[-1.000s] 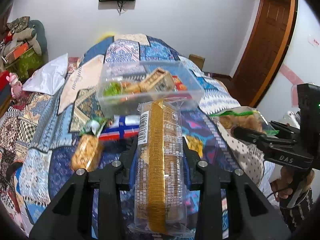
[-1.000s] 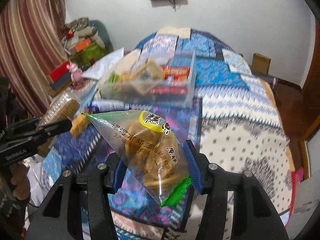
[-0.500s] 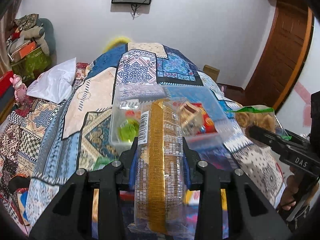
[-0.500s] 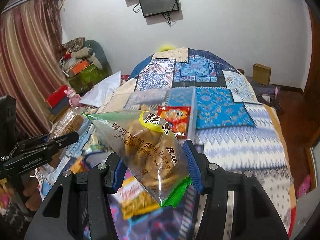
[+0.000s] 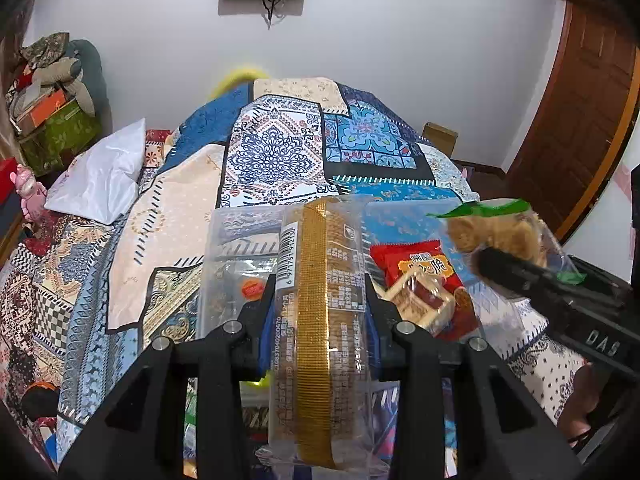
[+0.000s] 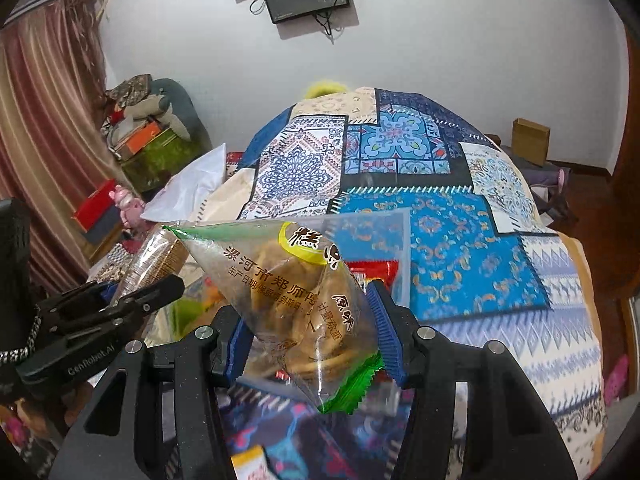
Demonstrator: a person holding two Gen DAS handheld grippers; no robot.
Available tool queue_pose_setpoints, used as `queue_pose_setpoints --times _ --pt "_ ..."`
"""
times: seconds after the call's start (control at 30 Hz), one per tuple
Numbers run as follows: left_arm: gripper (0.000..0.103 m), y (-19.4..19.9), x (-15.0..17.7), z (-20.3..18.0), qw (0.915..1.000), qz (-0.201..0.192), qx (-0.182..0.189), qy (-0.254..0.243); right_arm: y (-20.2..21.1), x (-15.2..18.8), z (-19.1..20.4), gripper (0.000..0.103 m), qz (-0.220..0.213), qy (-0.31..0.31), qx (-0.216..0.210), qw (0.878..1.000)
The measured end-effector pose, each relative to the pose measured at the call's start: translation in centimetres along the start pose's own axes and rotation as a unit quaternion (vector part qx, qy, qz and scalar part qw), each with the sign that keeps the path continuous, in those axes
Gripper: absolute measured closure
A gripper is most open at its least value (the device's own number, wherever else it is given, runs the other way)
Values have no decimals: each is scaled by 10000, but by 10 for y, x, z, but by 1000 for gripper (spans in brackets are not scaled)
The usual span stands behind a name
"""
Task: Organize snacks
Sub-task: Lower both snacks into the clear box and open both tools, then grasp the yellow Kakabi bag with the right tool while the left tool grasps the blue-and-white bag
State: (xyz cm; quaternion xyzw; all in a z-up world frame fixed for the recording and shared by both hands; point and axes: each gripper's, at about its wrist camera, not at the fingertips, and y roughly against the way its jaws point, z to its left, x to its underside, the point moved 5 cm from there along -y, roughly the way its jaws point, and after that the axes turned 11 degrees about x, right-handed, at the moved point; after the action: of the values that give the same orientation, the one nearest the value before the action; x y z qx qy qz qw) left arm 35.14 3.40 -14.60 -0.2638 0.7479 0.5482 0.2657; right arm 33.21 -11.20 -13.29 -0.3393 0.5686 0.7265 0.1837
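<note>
My left gripper (image 5: 320,312) is shut on a long clear cracker pack with a gold stripe (image 5: 320,320), held upright over the clear plastic bin (image 5: 236,236). The bin holds a red snack packet (image 5: 416,264) and a small boxed snack (image 5: 424,300). My right gripper (image 6: 308,332) is shut on a clear bag of round biscuits with green ends (image 6: 296,296), held over the bin's right side (image 6: 396,248). The right gripper and its bag (image 5: 500,232) show at the right of the left wrist view; the left gripper (image 6: 136,300) shows at the left of the right wrist view.
The bin sits on a bed with a patchwork quilt (image 5: 280,152). A white pillow (image 5: 100,176) lies at the left. More snack packets (image 6: 248,460) lie near the front edge. Piled boxes and toys (image 6: 148,136) stand far left; a wooden door (image 5: 580,120) is right.
Both grippers have moved forward and closer to the bin with their packs still held. The bin now lies directly under and behind both packs.
</note>
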Motion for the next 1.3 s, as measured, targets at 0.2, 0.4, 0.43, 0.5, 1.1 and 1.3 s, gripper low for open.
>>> queue_pose_setpoints --times 0.2,0.4,0.43,0.5,1.1,1.3 --pt "62 -15 -2 2 9997 232 -92 -28 -27 1 3 42 316 -4 155 9994" --pt "33 16 -3 -4 9996 -166 -103 -189 -22 10 -3 36 523 -101 27 9986" --pt "33 21 -3 -5 9995 -183 -120 -228 -16 11 -3 36 491 -97 -11 9987" --pt "33 32 -1 -8 9994 -219 -105 -259 -2 13 -4 35 416 -47 -53 9991" --pt "33 80 106 6 9983 554 -151 -41 66 90 29 27 356 1102 -160 9931" --pt "33 78 122 7 9976 681 -67 52 42 126 43 27 791 1259 -291 9885"
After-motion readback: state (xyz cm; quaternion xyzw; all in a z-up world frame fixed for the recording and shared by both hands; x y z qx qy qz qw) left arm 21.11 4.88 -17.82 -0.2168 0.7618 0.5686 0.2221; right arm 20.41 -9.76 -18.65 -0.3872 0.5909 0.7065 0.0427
